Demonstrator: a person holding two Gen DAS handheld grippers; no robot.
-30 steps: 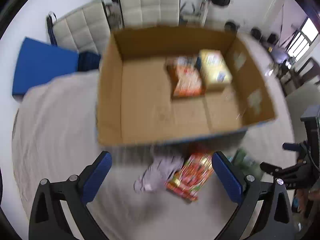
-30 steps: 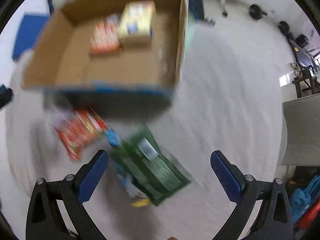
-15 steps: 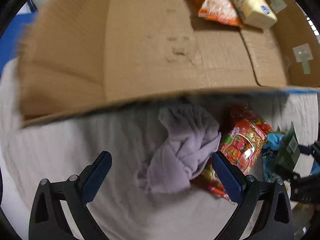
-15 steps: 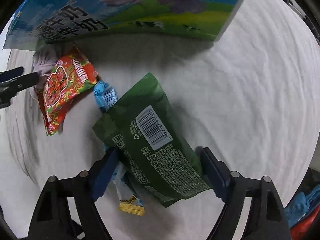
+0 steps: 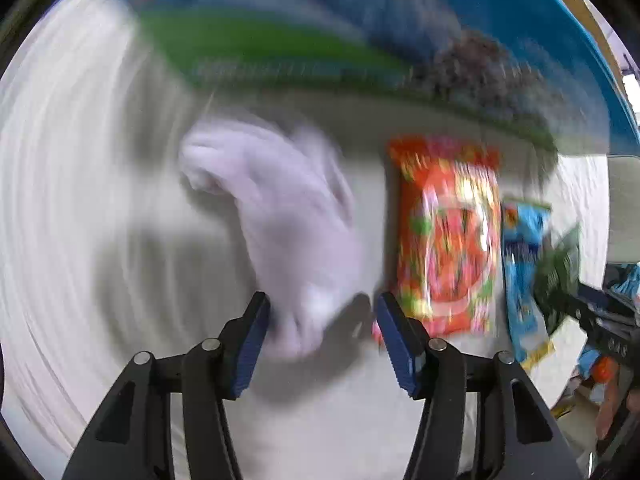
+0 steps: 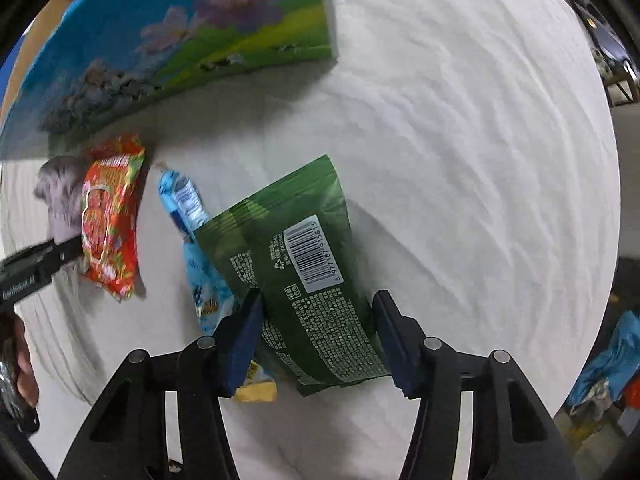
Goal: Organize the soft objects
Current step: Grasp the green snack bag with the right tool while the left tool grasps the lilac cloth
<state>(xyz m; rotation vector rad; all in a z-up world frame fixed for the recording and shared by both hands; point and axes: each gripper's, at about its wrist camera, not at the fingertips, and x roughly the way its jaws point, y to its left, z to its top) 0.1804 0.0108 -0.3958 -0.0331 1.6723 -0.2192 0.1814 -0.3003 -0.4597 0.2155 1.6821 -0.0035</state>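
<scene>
A pale lilac cloth (image 5: 296, 232) lies bunched on the white sheet; its near end sits between the fingers of my left gripper (image 5: 320, 320), which is open around it. A red snack bag (image 5: 448, 240) lies to its right, then a blue packet (image 5: 524, 264). In the right wrist view my right gripper (image 6: 318, 320) is open around the near end of a green snack bag (image 6: 304, 276), which overlaps the blue packet (image 6: 188, 216). The red bag (image 6: 110, 220) and cloth (image 6: 60, 192) lie at the left there.
The printed blue and green side of the cardboard box (image 6: 192, 48) stands just beyond the items; it also shows in the left wrist view (image 5: 360, 40). White sheet (image 6: 460, 160) stretches to the right. Clutter lies off the bed edge at lower right (image 6: 608, 368).
Both grippers have dropped low toward the sheet and narrowed. The left now straddles the lilac cloth, the right straddles the green bag. The box interior is out of view.
</scene>
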